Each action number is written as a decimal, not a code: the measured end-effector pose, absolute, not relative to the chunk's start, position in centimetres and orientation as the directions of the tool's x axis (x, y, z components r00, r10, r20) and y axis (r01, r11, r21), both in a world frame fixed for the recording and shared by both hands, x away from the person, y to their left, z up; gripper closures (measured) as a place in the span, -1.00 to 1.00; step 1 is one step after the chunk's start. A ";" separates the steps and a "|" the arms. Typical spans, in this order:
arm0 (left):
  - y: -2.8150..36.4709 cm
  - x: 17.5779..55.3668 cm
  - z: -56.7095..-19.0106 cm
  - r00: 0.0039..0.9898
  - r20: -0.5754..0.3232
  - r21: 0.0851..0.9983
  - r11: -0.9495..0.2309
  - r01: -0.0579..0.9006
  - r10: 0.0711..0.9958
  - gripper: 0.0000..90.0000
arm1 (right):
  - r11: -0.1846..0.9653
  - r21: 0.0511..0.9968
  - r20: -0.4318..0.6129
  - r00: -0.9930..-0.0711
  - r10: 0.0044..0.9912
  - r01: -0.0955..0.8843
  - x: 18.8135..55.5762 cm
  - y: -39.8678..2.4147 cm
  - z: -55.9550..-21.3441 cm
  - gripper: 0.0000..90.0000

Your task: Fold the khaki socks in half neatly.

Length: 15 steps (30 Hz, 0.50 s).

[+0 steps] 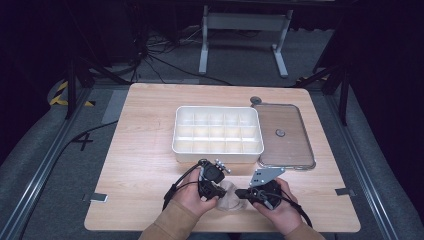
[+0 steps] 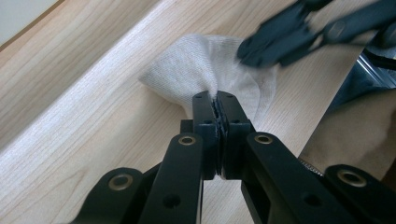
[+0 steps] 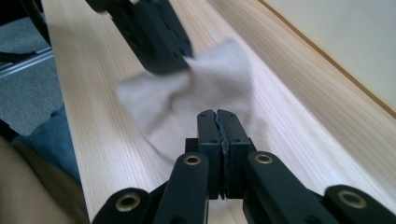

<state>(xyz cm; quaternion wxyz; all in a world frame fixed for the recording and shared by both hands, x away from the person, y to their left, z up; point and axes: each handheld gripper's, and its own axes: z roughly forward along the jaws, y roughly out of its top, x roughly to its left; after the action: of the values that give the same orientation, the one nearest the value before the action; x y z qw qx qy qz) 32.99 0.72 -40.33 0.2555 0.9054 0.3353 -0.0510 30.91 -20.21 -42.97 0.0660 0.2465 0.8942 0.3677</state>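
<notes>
A small off-white cloth lies on the wooden table near its front edge, between the person's two hands. My left gripper is shut, and the cloth bunches into its tips. My right gripper faces it from the right, jaws pressed together at the near part of the cloth, apparently pinching it. The right gripper appears blurred at the cloth's far edge in the left gripper view. The left gripper stands at the cloth's far corner in the right gripper view.
A white box with several compartments stands at mid-table just beyond the grippers. Its clear lid lies flat to the right, with a small round piece on it and another behind. The table's front edge is close under the hands.
</notes>
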 end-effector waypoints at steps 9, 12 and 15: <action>0.8 33.2 -40.4 0.764 -0.266 0.421 -0.642 0.641 0.588 0.95 | 0.617 0.651 0.069 -0.844 0.532 0.442 31.3 -22.2 -42.9 1.00; 0.8 33.2 -40.4 0.763 -0.269 0.421 -0.641 0.642 0.587 0.95 | 0.630 0.639 0.075 -0.851 0.520 0.441 31.2 -21.8 -43.1 1.00; 0.8 33.2 -40.3 0.766 -0.269 0.430 -0.639 0.638 0.583 0.95 | 0.647 0.627 0.078 -0.861 0.502 0.434 31.0 -21.2 -43.6 1.00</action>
<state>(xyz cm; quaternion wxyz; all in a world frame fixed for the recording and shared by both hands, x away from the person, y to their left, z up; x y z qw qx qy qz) 33.17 0.81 -40.34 0.2574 0.9038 0.3378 -0.0529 31.03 -21.16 -43.61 0.0513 0.2584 0.9059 0.3316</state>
